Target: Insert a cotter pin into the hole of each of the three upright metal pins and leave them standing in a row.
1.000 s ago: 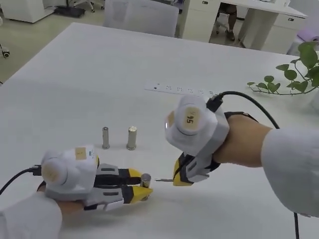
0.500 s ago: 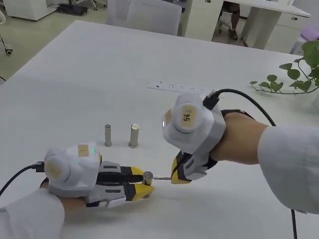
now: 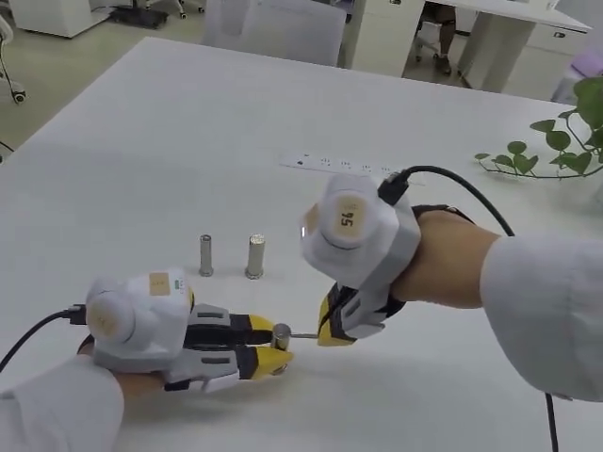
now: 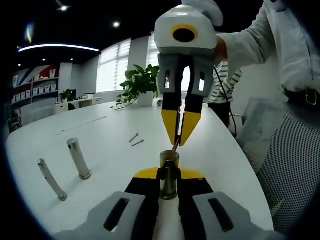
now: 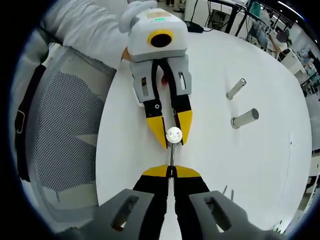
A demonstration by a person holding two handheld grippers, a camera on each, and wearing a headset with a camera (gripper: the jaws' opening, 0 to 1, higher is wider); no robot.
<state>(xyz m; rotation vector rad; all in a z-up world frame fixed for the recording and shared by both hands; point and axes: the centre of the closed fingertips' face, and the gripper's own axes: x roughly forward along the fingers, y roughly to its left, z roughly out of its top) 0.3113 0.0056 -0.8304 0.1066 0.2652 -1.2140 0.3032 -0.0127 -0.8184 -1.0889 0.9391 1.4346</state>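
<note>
Three metal pins on the white table [image 3: 141,141]. Two of them standing free and side by side: thin pin [image 3: 206,255] left of thick pin [image 3: 254,256] in the head view. Nearer the person, third pin [image 3: 281,332] upright, clamped between the yellow jaws of the left gripper [image 3: 269,345]. Right gripper [image 3: 330,331] closed on a cotter pin [image 3: 303,334], held roughly level, tip meeting the third pin near its top; in the hole or not, cannot tell. Two spare cotter pins [image 4: 135,140] loose on the table in the left gripper view. Farther back, power strip [image 3: 339,166] and plant [image 3: 556,151].
</note>
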